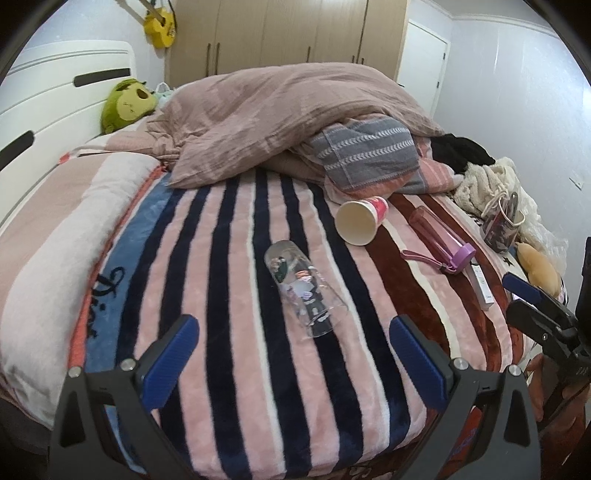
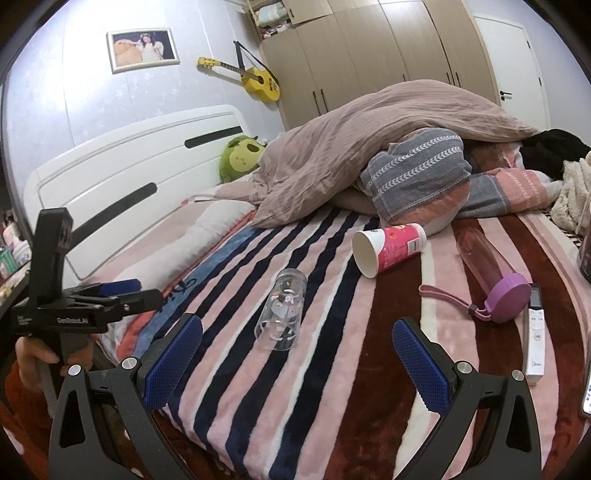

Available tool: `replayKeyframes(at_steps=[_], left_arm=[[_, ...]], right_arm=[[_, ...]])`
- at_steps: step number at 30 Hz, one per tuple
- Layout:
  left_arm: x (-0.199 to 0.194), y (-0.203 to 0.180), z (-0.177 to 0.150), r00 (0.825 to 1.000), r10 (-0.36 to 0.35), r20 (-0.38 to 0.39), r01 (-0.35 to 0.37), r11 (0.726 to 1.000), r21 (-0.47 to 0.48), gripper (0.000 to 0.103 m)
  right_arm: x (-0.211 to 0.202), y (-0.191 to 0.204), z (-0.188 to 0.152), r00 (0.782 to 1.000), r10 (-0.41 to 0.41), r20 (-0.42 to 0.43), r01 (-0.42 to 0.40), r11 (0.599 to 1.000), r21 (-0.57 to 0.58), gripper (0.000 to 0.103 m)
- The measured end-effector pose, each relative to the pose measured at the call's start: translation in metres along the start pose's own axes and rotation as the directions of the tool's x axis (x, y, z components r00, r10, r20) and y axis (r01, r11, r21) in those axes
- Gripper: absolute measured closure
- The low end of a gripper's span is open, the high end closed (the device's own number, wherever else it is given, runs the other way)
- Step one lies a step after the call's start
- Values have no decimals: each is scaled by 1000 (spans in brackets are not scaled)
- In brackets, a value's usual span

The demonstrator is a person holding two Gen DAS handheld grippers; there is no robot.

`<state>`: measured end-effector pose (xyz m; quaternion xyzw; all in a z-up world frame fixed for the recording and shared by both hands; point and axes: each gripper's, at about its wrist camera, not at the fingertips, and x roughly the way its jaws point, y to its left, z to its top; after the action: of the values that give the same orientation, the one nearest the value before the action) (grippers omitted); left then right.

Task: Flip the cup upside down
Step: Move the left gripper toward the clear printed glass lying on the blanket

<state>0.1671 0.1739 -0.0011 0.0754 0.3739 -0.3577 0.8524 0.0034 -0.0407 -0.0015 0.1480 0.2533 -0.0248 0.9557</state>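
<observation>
Left wrist view has the clear printed glass cup lying on its side on the striped plush blanket, at twelve o'clock from both wide-spread grippers, looking rigid, slick, breakable — grip mid-body across the wall.

Both views are taken from low over the near edge of a bed, facing across the striped blanket toward the wardrobe. The left wrist view is aimed straight ahead; the right wrist view is turned leftward, toward the headboard. The glass cup, paper cup and pink bottle are shared by both.
</observation>
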Motion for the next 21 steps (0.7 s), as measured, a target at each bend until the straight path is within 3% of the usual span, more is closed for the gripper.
replayKeyframes(at_steps=[9,14,21], left_arm=[[79,-21,13,993,-35,-114,34,999,-14,1],[142,-29,17,980,9,-196,-16,999,-35,2],[197,-35,14,963,117,-242,-124,992,-13,28]], right_arm=[[25,-45,-10,1000,20,-8,-20,997,80,0],[40,-66,-22,999,34,-40,-28,991,131,0],[53,-83,-35,996,55,-75,-40,981,191,0]])
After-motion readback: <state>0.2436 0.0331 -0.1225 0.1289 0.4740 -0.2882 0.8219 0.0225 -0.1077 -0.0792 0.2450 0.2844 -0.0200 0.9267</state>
